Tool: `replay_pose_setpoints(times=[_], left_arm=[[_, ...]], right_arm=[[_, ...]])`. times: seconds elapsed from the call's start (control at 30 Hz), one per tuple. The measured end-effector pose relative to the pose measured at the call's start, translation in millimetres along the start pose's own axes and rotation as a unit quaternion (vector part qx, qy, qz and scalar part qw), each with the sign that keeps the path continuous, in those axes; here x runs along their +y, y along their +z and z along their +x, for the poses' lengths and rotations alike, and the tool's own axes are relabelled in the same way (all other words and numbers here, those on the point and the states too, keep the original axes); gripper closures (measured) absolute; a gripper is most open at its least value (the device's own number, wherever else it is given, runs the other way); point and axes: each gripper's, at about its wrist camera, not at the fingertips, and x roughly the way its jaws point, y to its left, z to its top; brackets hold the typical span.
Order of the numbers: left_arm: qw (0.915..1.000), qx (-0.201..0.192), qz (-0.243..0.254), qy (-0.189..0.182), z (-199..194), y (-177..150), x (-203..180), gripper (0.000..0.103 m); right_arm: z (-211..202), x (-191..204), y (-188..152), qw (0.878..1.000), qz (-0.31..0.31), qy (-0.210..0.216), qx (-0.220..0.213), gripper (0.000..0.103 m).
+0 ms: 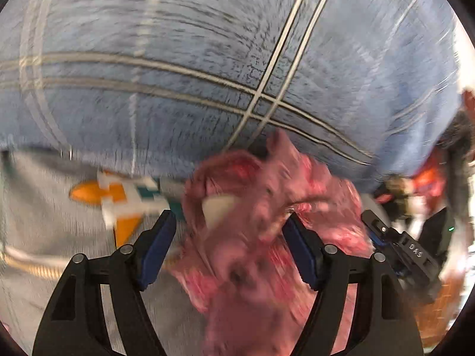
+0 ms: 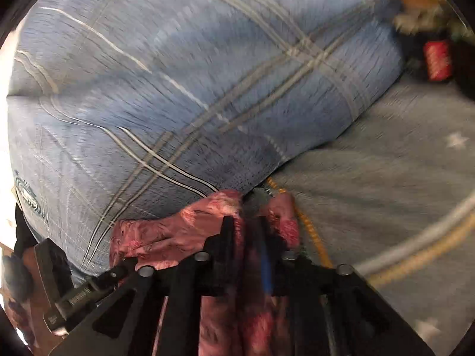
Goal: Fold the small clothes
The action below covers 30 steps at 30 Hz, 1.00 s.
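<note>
Everything's motion-smeared. Big blue plaid bedding fills the back, its edges cut off. Crumpled pink garment lies against it on the grey rug; left gripper spread wide around it, right gripper pinching its fabric.

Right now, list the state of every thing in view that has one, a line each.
Pink patterned garment: crumpled and unfolded, lying against the blue cushion.
Blue plaid cushion: resting on the rug, behind the garment.
Grey rug with orange motif: flat, under everything.
Left tool: open, garment between its fingers, not pinched.
Right tool: shut on the pink garment.
</note>
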Motion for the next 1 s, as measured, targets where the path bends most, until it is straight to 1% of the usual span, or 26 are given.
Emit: replay_pose_setpoints(times=[0.07, 0.1, 0.13, 0.2, 0.23, 0.27, 0.3, 0.33, 0.37, 0.4, 0.43, 0.5, 0.53, 0.6, 0.63, 0.67, 0.7, 0.73, 0.77, 0.8, 0.83, 0.87, 0.9, 0.93, 0.97, 1.0], left_arm=[[0.9998, -0.012, 0.004, -0.016, -19, -18, 9, 0.029], [0.9998, -0.014, 0.001, -0.015, -22, -25, 13, 0.029], [1.0000, -0.003, -0.006, -0.004, -20, -32, 16, 0.029], [0.9994, 0.025, -0.024, -0.002, -12, -41, 25, 0.029], [0.9985, 0.029, -0.044, -0.011, -15, -46, 31, 0.029], [0.9973, 0.032, -0.061, -0.023, -21, -51, 35, 0.029], [0.9966, 0.032, -0.068, -0.034, -29, -54, 37, 0.029], [0.9970, 0.028, -0.060, -0.040, -40, -59, 37, 0.029], [0.9980, 0.019, -0.047, -0.037, -53, -68, 35, 0.029], [0.9989, 0.008, -0.032, -0.033, -62, -72, 30, 0.029], [0.9995, -0.002, -0.013, -0.030, -72, -82, 25, 0.029], [0.9996, 0.001, 0.007, -0.029, -74, -98, 20, 0.029], [0.9995, 0.008, 0.011, -0.029, -72, -106, 18, 0.029], [0.9991, 0.028, 0.006, -0.033, -57, -119, 19, 0.029], [0.9985, 0.042, -0.005, -0.036, -50, -124, 20, 0.029], [0.9977, 0.049, -0.018, -0.042, -50, -126, 23, 0.029], [0.9981, 0.036, -0.021, -0.045, -54, -129, 24, 0.029], [0.9980, 0.036, -0.020, -0.049, -55, -131, 19, 0.029], [0.9975, 0.041, -0.019, -0.054, -54, -134, 17, 0.029], [0.9970, 0.046, -0.020, -0.059, -52, -136, 16, 0.029], [0.9968, 0.050, -0.020, -0.059, -52, -138, 19, 0.029], [0.9970, 0.050, -0.019, -0.055, -52, -138, 21, 0.029], [0.9971, 0.049, -0.018, -0.055, -51, -137, 22, 0.029], [0.9972, 0.049, -0.018, -0.053, -51, -138, 21, 0.029], [0.9972, 0.047, -0.020, -0.054, -53, -137, 23, 0.029], [0.9971, 0.044, -0.022, -0.058, -58, -136, 31, 0.029]], right_arm=[[-18, 8, -7, 0.999, -0.028, 0.040, -0.020, 0.081], [-25, 13, -12, 0.997, -0.045, 0.064, -0.028, 0.081], [-25, 19, -19, 0.995, -0.065, 0.077, -0.028, 0.081], [-6, 32, -33, 0.993, -0.110, 0.042, 0.015, 0.082], [8, 38, -43, 0.989, -0.138, -0.014, 0.050, 0.088], [6, 44, -47, 0.987, -0.153, -0.031, 0.039, 0.088], [-5, 48, -49, 0.987, -0.154, -0.031, 0.022, 0.086], [-18, 48, -49, 0.991, -0.133, -0.020, 0.014, 0.081], [-30, 45, -51, 0.994, -0.108, -0.008, 0.003, 0.080], [-44, 40, -55, 0.997, -0.081, 0.004, -0.009, 0.075], [-55, 34, -61, 0.998, -0.063, 0.010, -0.016, 0.061], [-71, 21, -80, 0.999, -0.039, 0.014, -0.013, 0.047], [-71, 17, -94, 0.999, -0.029, 0.017, -0.002, 0.047], [-70, 11, -116, 0.999, -0.017, 0.028, 0.010, 0.047], [-69, 12, -126, 0.999, -0.028, 0.030, 0.018, 0.054], [-67, 15, -130, 0.998, -0.054, 0.020, 0.018, 0.068], [-73, 23, -134, 0.996, -0.094, 0.002, -0.006, 0.088], [-83, 32, -136, 0.993, -0.113, 0.012, -0.033, 0.090], [-96, 35, -136, 0.990, -0.116, 0.041, -0.068, 0.090], [-101, 35, -133, 0.989, -0.115, 0.044, -0.083, 0.091], [-102, 34, -129, 0.988, -0.117, 0.024, -0.095, 0.091], [-94, 32, -125, 0.988, -0.129, -0.016, -0.087, 0.091], [-82, 27, -125, 0.989, -0.130, -0.044, -0.062, 0.090], [-74, 20, -126, 0.991, -0.117, -0.042, -0.046, 0.088], [-74, 13, -127, 0.994, -0.093, -0.020, -0.045, 0.085], [-79, 5, -126, 0.997, -0.058, 0.009, -0.053, 0.079]])
